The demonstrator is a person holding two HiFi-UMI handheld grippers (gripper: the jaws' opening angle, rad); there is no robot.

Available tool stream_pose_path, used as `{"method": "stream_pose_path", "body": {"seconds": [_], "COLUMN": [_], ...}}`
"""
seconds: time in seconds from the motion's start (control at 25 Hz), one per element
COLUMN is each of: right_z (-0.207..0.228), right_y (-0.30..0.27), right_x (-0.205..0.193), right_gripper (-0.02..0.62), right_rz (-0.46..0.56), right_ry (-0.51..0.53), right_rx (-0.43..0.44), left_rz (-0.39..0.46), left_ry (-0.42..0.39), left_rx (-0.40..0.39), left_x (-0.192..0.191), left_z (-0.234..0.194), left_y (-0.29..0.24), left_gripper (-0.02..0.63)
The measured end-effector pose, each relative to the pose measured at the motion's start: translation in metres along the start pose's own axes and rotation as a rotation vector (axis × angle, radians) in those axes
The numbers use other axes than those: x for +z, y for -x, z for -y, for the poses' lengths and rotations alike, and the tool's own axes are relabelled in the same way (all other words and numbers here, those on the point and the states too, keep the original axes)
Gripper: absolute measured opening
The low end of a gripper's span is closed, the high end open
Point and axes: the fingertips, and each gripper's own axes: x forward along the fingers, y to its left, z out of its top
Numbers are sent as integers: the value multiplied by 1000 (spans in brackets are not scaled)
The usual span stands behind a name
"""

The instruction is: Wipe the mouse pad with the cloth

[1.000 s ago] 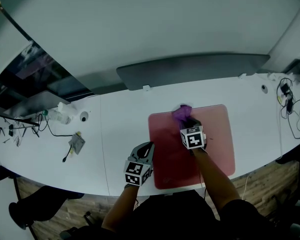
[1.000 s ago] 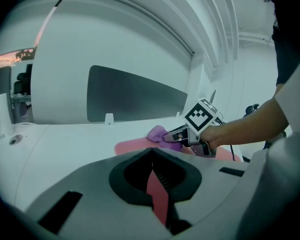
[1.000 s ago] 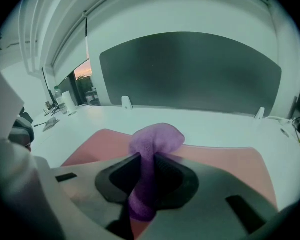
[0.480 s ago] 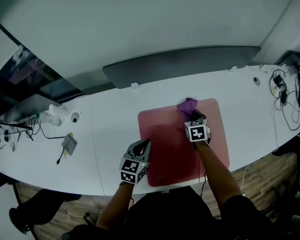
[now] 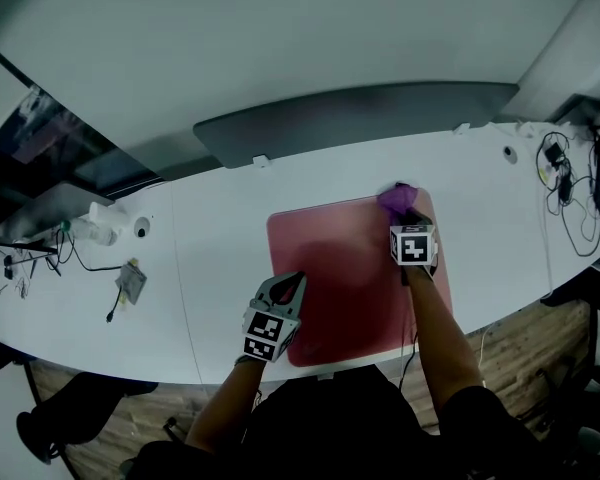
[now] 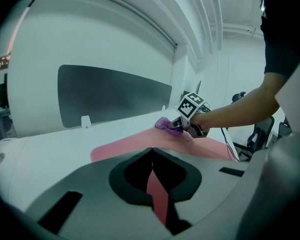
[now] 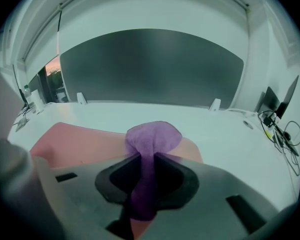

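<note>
A pink mouse pad (image 5: 345, 278) lies on the white table (image 5: 220, 258). My right gripper (image 5: 406, 218) is shut on a purple cloth (image 5: 397, 199) and presses it onto the pad's far right corner. In the right gripper view the cloth (image 7: 152, 138) bulges out past the jaws, over the pad (image 7: 75, 141). My left gripper (image 5: 291, 286) is shut with nothing in it, over the pad's front left part. In the left gripper view the pad (image 6: 122, 148) stretches ahead, with the right gripper (image 6: 182, 126) and the cloth (image 6: 163, 123) at its far end.
A long dark panel (image 5: 350, 118) stands along the table's back. Cables (image 5: 570, 203) lie at the right end. A bottle (image 5: 95, 231), a small round part (image 5: 141, 228) and a small wired device (image 5: 130, 283) lie at the left. The table's front edge runs just below the pad.
My right gripper has slid the cloth to the right along the pad's far edge, from about its middle to its far right corner. The left gripper has stayed by the front left part.
</note>
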Motion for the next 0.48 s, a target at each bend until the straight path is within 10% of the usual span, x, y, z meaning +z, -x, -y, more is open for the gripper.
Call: {"method": "stream_pose_path", "body": {"seconds": [0.48], "right_z": [67], "right_y": [-2], "right_x": [-9], "right_gripper": [89], "right_rz": [-17], "right_ry": [19], "right_rx": [-92], "left_rz": [-14], "left_ry": [10], "left_rx": [5], "left_x": [-2], "left_z": [0], "left_y": [-12], "left_gripper": [21]}}
